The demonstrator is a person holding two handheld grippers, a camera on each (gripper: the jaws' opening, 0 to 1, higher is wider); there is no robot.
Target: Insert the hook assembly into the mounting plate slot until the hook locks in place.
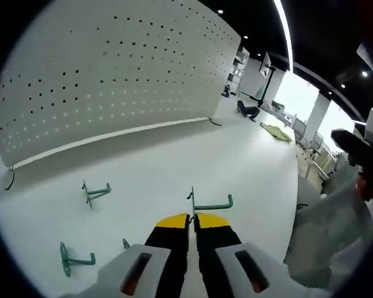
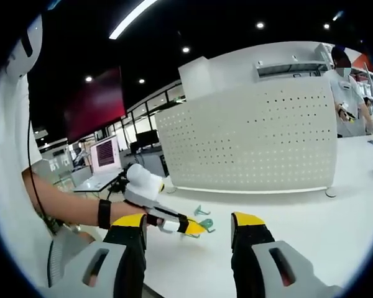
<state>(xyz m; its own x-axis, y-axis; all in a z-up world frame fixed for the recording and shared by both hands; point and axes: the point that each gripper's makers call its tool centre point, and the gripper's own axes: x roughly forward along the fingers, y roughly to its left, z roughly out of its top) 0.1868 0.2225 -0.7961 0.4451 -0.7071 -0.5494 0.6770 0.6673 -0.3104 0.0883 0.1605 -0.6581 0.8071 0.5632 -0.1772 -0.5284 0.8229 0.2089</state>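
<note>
My left gripper point(image 1: 191, 218) has its yellow-tipped jaws shut on a green hook point(image 1: 210, 204), whose arm points right just above the white table point(image 1: 174, 155). In the right gripper view the left gripper point(image 2: 185, 226) comes in from the left in a person's hand, with that green hook point(image 2: 207, 224) at its tip. Two more green hooks point(image 1: 96, 192) point(image 1: 74, 259) lie on the table to the left, and one point(image 2: 201, 211) lies behind the held hook. The white pegboard point(image 1: 112, 81) point(image 2: 255, 136) stands upright at the back. My right gripper point(image 2: 189, 218) is open and holds nothing.
A dark object point(image 1: 248, 110) and a green cloth point(image 1: 276, 131) lie at the table's far end. A person point(image 2: 348, 93) stands beside the pegboard at the right. A laptop point(image 2: 102, 158) sits on a desk at the left. The table edge point(image 1: 298, 186) runs on the right.
</note>
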